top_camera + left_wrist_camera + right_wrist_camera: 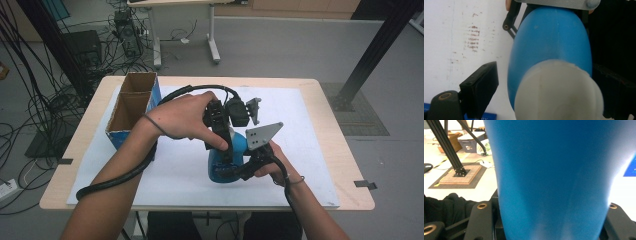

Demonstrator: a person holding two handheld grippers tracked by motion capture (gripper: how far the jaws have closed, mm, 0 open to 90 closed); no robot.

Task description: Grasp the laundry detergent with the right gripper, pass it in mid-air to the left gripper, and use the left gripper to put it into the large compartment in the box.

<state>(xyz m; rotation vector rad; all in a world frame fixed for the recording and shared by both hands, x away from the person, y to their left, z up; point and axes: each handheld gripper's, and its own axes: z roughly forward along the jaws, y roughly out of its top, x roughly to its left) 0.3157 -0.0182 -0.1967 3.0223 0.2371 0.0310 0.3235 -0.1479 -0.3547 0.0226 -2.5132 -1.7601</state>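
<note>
Bottle, blue plastic w/ white round cap, sits mid-table on the white sheet, clamped low on its body by the right gripper. Left gripper comes from above, jaws either side of the cap end, left pad not touching, so not gripping. Brown cardboard box w/ blue sides stands at rear left, well apart

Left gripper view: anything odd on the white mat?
Yes: a patch of brownish smudges marks the white mat, left of the blue bottle. It looks like dried staining, not a fresh spill. The bottle and its white cap look intact.
</note>
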